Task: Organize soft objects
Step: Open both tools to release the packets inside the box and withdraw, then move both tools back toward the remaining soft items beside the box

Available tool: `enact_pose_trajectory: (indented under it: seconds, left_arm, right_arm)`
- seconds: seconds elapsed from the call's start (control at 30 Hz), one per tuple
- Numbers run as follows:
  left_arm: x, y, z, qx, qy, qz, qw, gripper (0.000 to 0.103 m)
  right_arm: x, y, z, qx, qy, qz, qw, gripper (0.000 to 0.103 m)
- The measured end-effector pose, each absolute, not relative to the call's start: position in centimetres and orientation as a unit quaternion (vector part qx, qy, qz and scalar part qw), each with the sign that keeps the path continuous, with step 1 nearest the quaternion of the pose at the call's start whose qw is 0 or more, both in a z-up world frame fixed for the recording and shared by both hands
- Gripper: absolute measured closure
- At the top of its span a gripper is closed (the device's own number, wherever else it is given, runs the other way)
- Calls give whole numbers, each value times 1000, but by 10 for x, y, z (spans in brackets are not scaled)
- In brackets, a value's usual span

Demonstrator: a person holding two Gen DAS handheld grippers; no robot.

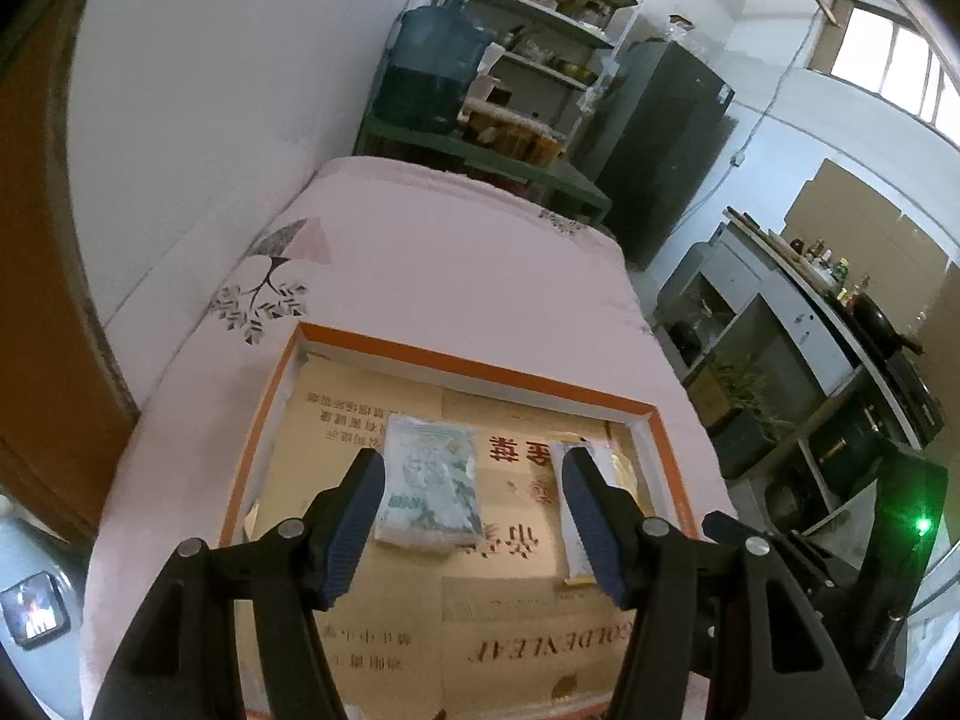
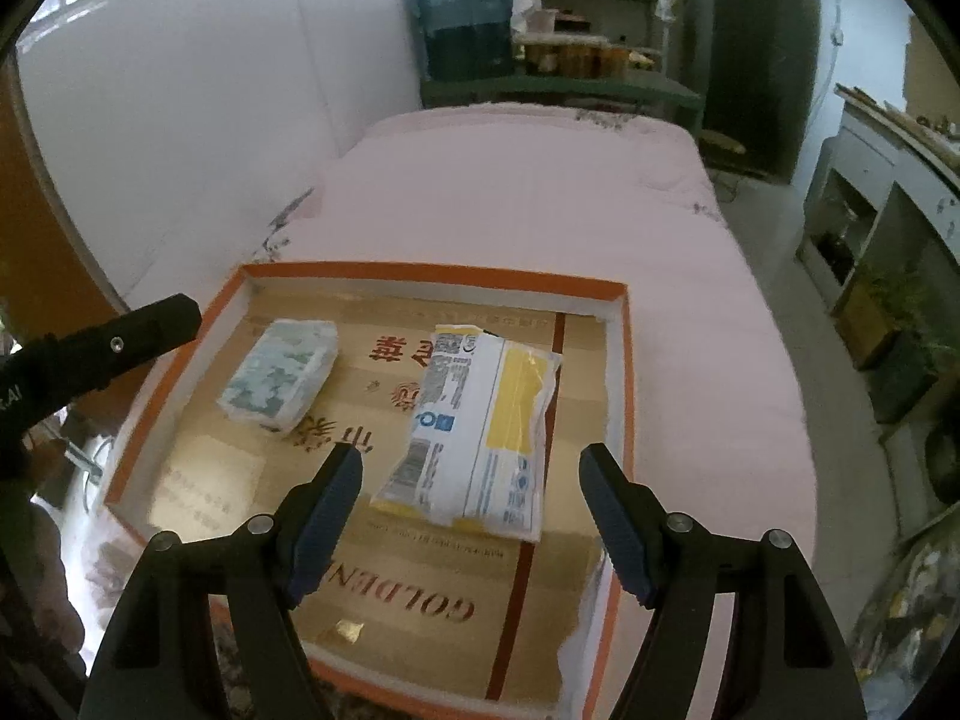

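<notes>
In the shallow orange-rimmed cardboard tray (image 2: 621, 360) on the pink bed, the yellow-and-white plastic packet (image 2: 480, 432) lies lengthwise ahead of the right gripper (image 2: 471, 468), the green-patterned tissue pack (image 1: 429, 474) ahead of the left gripper (image 1: 474, 474); both jaws wide, empty

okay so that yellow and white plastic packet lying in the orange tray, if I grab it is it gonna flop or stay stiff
The yellow and white plastic packet will probably sag somewhat at its ends: its film looks thin and creased. The glossy wrapper may slip between pads. It lies flat in the orange-rimmed cardboard tray, so it seems unlikely to roll.
</notes>
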State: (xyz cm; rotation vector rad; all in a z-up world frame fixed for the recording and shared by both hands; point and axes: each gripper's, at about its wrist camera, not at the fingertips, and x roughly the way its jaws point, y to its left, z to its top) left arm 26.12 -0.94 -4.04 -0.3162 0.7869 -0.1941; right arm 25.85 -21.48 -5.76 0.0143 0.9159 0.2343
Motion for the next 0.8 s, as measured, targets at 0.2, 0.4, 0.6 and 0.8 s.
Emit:
enact_pose_trajectory:
  seconds: [0.2,0.4,0.6,0.8]
  left_arm:
    - [235,-11,-27,-141,360,-96,917,42]
    - [212,-12,-18,-116,350,-84,926,42]
    - [186,-11,-9,-83,329,-74,938,42]
    - [149,-20,5,-42,292,-66,953,42]
  right_arm:
    - [225,-218,-35,15,413,104,905,27]
    - [196,-213,-19,14,401,104,910,27]
    - [157,-201,-2,0,378,116,919,27]
    - [119,-190,9,-9,359,129,924,27]
